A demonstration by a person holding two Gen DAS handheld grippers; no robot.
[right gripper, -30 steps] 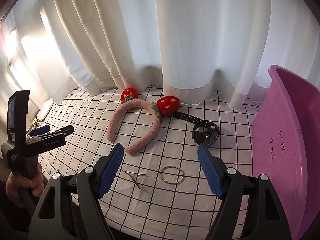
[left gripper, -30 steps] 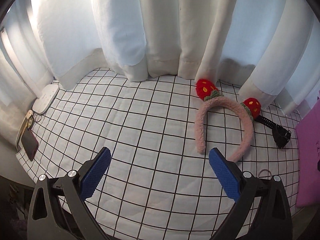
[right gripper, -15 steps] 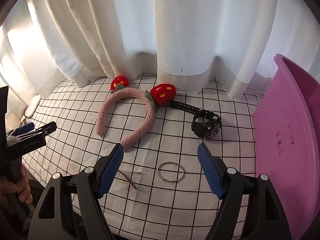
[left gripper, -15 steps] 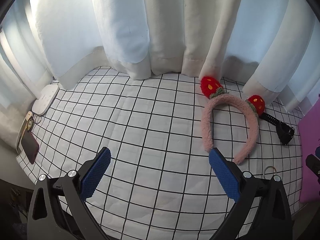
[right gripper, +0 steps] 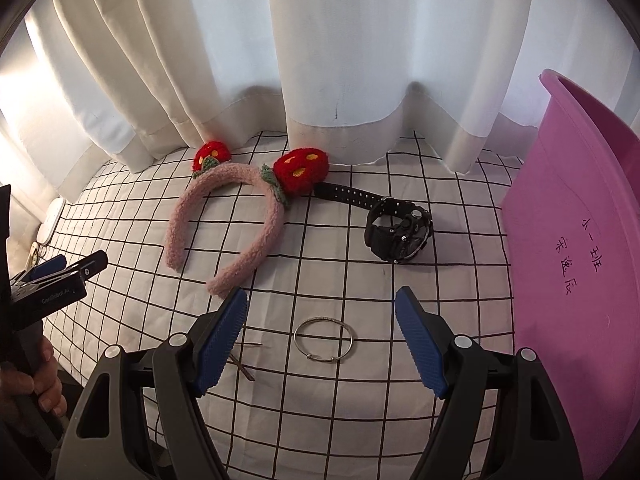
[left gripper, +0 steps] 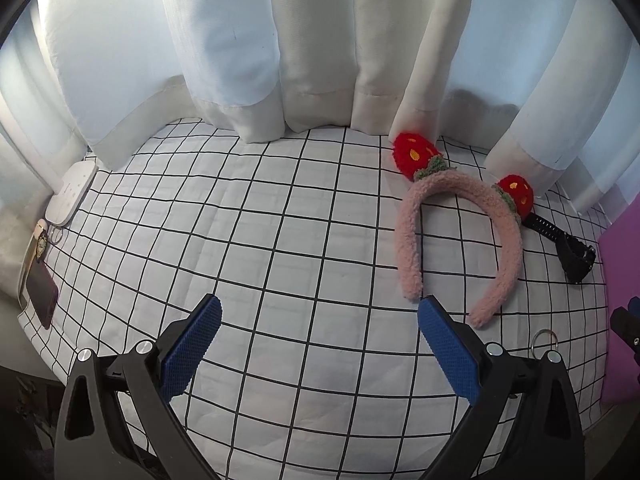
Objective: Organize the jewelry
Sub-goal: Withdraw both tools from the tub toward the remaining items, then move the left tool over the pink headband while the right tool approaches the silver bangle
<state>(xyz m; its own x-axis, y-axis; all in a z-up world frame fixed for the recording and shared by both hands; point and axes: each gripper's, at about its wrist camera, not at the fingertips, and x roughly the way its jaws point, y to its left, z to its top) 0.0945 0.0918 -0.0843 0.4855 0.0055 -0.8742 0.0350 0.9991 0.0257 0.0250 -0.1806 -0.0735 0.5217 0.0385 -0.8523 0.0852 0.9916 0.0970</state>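
Note:
A pink fuzzy headband (right gripper: 224,224) with two red strawberries lies on the checked cloth; it also shows in the left wrist view (left gripper: 460,236). A black watch (right gripper: 398,228) lies to its right, also in the left wrist view (left gripper: 572,252). A silver bangle (right gripper: 323,340) and a thin hairpin (right gripper: 242,364) lie between the open jaws of my right gripper (right gripper: 320,312), which hovers just above them. My left gripper (left gripper: 320,320) is open and empty over bare cloth, left of the headband. The bangle (left gripper: 545,338) peeks out behind its right finger.
A pink plastic tub (right gripper: 576,240) stands at the right edge, also in the left wrist view (left gripper: 624,280). White curtains (right gripper: 320,60) hang along the back. A white device (left gripper: 72,196) and a dark phone (left gripper: 40,292) lie at the cloth's left edge.
Both grippers have moved forward and lower toward the cloth. The right gripper now frames the bangle more closely. Both stay open.

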